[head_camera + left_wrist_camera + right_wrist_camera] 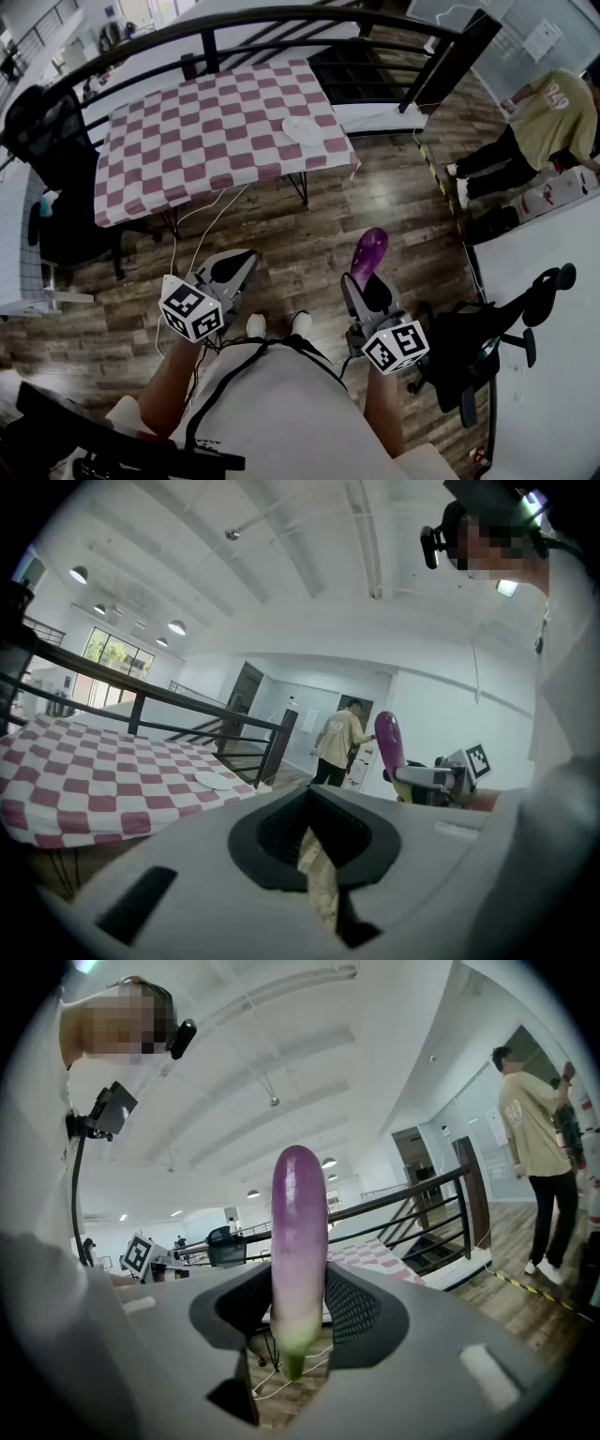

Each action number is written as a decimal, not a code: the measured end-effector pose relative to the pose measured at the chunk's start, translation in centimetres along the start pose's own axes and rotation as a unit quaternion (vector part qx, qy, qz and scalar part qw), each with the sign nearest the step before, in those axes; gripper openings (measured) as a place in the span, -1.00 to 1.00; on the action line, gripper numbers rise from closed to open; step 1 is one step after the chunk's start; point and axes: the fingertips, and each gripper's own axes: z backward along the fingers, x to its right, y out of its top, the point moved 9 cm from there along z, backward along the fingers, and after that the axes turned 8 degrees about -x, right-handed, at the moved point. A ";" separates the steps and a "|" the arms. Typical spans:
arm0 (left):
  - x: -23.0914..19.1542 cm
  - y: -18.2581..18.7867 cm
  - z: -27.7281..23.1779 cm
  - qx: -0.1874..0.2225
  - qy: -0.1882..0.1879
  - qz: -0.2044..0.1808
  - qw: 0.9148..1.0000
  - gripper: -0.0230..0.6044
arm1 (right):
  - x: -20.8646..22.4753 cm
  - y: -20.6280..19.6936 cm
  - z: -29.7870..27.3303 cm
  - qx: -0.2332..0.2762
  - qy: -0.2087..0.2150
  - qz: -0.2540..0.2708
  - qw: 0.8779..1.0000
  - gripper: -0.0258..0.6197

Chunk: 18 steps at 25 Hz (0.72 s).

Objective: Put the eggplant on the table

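A purple eggplant [368,251] with a green stem end stands upright between the pads of my right gripper [367,281], which is shut on it over the wooden floor. The right gripper view shows the eggplant [299,1232] clamped in the right gripper [298,1307], stem down. The table [187,141], under a red-and-white checkered cloth, stands ahead, beyond both grippers. My left gripper [230,272] hangs to the left, level with the right one. Its jaws [314,832] are together with only a thin slit and nothing in them. From there the eggplant [388,742] shows off to the right.
A white plate [303,128] lies near the table's right edge. A black railing [281,19] curves behind the table. Black office chairs stand at left [37,141] and right [469,356]. A person in a yellowish shirt [548,117] bends over at far right. Cables [202,225] trail across the floor.
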 end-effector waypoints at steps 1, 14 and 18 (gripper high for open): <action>0.2 0.1 -0.1 0.002 0.000 0.000 1.000 -0.92 | 0.2 0.1 0.1 0.001 0.000 0.003 1.000 -0.36; 1.3 1.1 -2.7 0.016 0.006 -0.008 1.000 -0.91 | 2.6 0.2 0.9 0.000 0.011 -0.007 1.000 -0.36; 1.1 1.3 -3.0 0.014 0.009 -0.010 1.000 -0.91 | 3.1 0.5 0.7 0.001 0.025 -0.010 1.000 -0.35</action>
